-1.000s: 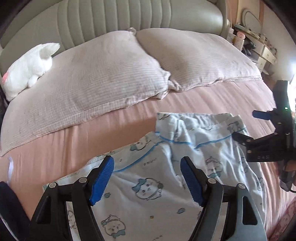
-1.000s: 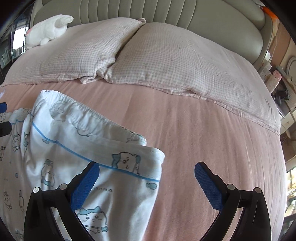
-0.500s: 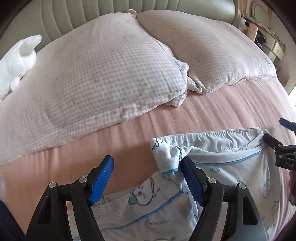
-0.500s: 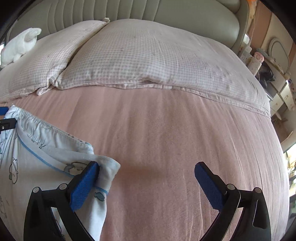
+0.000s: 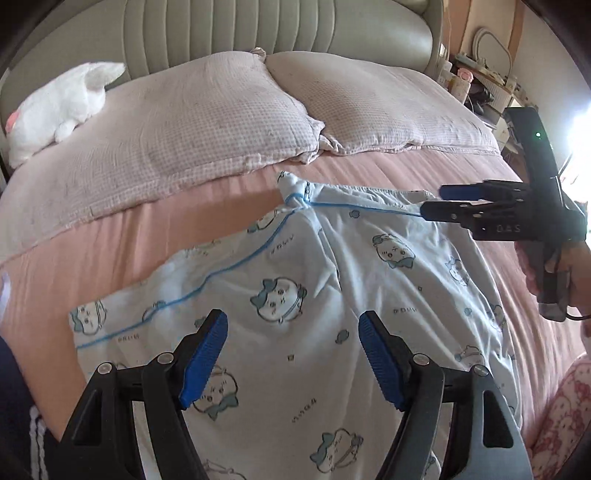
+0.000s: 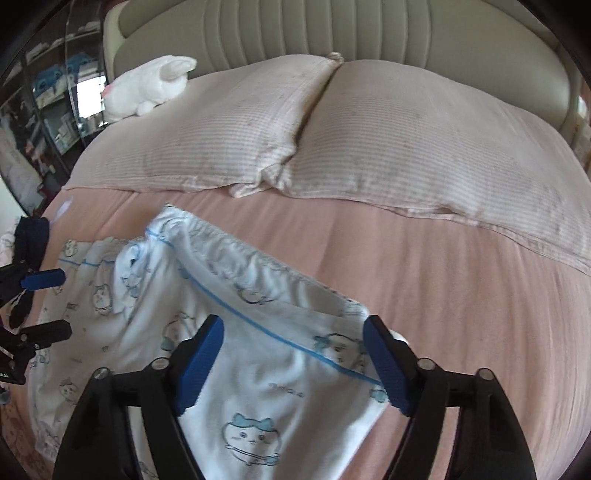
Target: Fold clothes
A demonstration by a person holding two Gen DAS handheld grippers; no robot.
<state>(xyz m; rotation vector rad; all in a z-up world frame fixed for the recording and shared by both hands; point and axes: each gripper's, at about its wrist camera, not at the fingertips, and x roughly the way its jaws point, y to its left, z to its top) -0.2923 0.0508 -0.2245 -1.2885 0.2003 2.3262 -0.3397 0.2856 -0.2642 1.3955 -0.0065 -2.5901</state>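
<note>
— What is lying where on the bed (image 5: 229,206)?

— The pyjama garment (image 5: 332,295) is lying spread on the sheet in front of two pillows (image 5: 177,129), which are sitting side by side, touching, against the headboard (image 5: 258,29).

— And the plush toy (image 5: 59,107)?

— It is resting on the left pillow's far corner, by the headboard. A cluttered shelf (image 5: 491,85) is standing beyond the bed's right side.

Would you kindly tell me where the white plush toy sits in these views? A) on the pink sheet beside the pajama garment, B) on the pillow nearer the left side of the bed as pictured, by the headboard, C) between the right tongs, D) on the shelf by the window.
B: the white plush toy lies on the left-hand pillow close to the headboard, far from the printed pajama garment.
</note>
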